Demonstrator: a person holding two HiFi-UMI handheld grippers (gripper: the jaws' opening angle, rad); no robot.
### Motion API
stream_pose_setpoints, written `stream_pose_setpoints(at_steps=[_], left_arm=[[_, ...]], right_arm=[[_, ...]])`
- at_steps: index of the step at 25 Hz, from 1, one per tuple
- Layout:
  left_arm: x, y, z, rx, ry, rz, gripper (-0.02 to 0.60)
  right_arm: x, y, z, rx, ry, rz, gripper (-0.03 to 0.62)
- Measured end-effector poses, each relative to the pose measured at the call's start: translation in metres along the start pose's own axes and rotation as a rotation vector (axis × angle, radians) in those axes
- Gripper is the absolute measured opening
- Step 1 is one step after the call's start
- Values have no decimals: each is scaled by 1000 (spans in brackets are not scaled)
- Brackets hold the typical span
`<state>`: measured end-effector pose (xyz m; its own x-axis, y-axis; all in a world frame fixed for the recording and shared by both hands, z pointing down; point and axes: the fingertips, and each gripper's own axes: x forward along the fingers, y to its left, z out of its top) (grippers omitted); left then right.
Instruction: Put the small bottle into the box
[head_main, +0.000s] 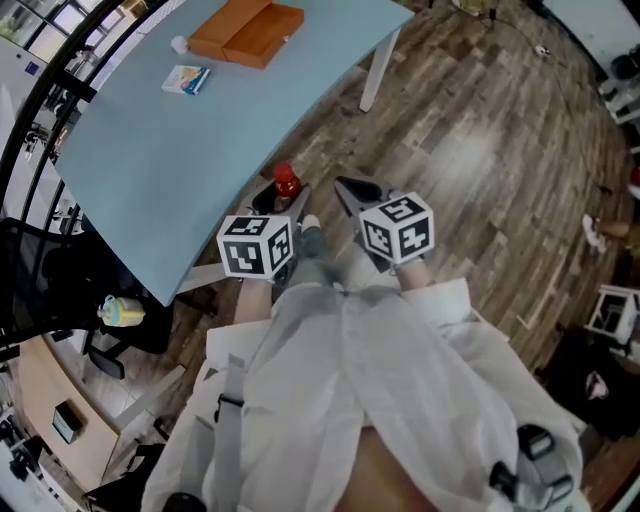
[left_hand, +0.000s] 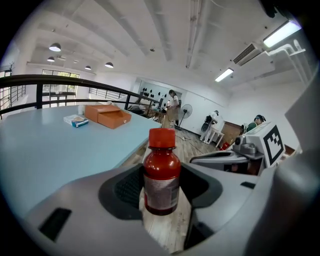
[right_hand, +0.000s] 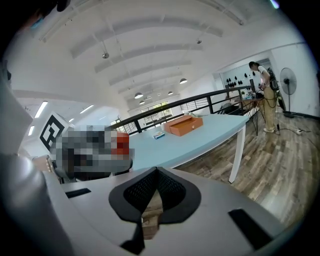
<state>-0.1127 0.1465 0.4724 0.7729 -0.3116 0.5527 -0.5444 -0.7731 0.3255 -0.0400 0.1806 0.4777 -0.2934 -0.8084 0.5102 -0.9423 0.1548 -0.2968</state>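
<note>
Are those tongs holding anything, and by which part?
The left tongs grip the small bottle around its labelled body. The right tongs are shut, empty.

Nothing can be read: the print on the small bottle (left_hand: 161, 172) is too blurred.

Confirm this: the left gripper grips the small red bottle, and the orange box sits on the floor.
Wrong in one part: the orange box sits on the light blue table, not the floor; the head view shows it. The left gripper does grip the small red bottle.
</note>
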Motion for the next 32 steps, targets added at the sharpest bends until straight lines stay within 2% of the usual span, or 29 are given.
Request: stream_pose_setpoints(at_steps=[9, 14, 19, 24, 32], left_arm=[[52, 66, 96, 55, -24, -35, 215], [81, 87, 140, 98, -42, -73, 215], [97, 94, 156, 107, -39, -106, 215], [108, 101, 154, 84, -12, -139, 215], [127, 123, 167, 38, -8, -106, 215]], right_arm=[[74, -44, 88, -12, -36, -63, 3], [99, -71, 122, -1, -67, -109, 3], [110, -84, 135, 16, -74, -138, 3], [127, -91, 133, 24, -34, -136, 3], [150, -114, 147, 9, 8, -116, 3]])
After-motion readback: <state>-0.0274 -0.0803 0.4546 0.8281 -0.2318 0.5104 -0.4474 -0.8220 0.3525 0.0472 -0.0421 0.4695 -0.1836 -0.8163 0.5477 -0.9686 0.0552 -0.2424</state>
